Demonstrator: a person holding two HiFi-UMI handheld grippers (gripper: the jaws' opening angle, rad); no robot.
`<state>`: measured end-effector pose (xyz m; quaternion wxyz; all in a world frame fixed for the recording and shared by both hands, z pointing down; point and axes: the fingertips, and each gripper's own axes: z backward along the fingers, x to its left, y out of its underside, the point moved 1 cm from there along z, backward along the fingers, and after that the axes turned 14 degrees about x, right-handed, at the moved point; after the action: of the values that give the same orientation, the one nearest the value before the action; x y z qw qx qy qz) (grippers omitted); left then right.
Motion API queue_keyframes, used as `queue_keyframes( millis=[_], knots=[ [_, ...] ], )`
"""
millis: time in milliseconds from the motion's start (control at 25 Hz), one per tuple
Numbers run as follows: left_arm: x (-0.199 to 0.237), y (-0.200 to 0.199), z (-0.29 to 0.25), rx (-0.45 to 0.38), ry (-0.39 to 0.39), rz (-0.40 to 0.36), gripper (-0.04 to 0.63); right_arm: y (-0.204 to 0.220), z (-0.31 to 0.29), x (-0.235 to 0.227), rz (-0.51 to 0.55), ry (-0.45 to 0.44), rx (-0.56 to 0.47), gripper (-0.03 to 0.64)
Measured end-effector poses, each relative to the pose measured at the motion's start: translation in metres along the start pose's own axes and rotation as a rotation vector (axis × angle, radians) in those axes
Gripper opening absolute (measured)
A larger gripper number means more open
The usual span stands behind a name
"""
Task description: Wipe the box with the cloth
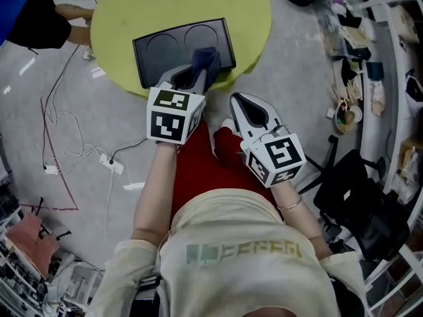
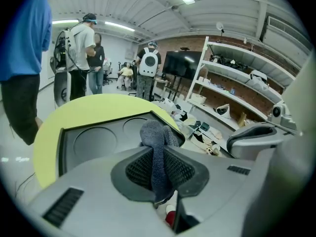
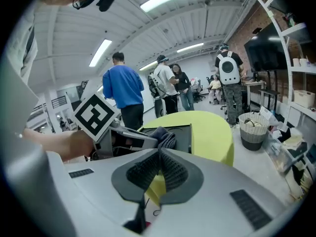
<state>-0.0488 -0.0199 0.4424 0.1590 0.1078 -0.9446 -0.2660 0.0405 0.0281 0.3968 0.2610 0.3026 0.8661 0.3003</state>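
Left hand-held gripper (image 1: 190,78) is clamping the dark cloth (image 1: 206,59), holding it at the near edge of the dark box (image 1: 158,48). Box is sitting at the near side of the round yellow-green counter (image 1: 132,12). Right hand-held gripper (image 1: 240,100) is hovering off the counter, jaws pressed together on nothing.

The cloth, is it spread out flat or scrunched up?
Scrunched up. The left gripper pinches the cloth into a dark lump sticking out past its jaws.

cloth (image 1: 206,59): dark blue-grey | box (image 1: 158,48): charcoal | table (image 1: 251,18): yellow-green | left hand-held gripper (image 1: 193,78): grey — black-white square markers
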Motion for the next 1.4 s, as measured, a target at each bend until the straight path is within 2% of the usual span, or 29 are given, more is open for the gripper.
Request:
queue_keyframes(
  millis=[480, 760, 880, 960, 1040, 1120, 1240, 1400],
  knots=[
    [0.09, 0.055, 0.064, -0.021, -0.077, 0.103, 0.063, -0.031, -0.065, 0.088, 0.101, -0.092, 0.036, 0.038],
    [0.114, 0.077, 0.088, -0.027, -0.119, 0.12, 0.063, -0.03, -0.074, 0.116, 0.128, -0.103, 0.028, 0.038],
    [0.11, 0.085, 0.098, -0.03, -0.158, 0.116, 0.063, -0.022, -0.068, 0.117, 0.135, -0.101, 0.027, 0.038],
    [0.107, 0.088, 0.106, -0.044, -0.213, 0.115, 0.063, -0.013, -0.063, 0.113, 0.133, -0.095, 0.028, 0.038],
    [0.101, 0.089, 0.114, -0.066, -0.265, 0.116, 0.063, -0.003, -0.052, 0.104, 0.115, -0.086, 0.025, 0.038],
    [0.089, 0.089, 0.119, -0.091, -0.281, 0.114, 0.063, 0.009, -0.038, 0.094, 0.086, -0.075, 0.02, 0.038],
    [0.061, 0.083, 0.115, -0.113, -0.257, 0.082, 0.063, 0.03, -0.02, 0.079, 0.04, -0.052, 0.018, 0.038],
    [0.004, 0.063, 0.084, -0.121, -0.152, 0.0, 0.063, 0.057, 0.009, 0.047, -0.022, 0.007, 0.016, 0.038]
  ],
)
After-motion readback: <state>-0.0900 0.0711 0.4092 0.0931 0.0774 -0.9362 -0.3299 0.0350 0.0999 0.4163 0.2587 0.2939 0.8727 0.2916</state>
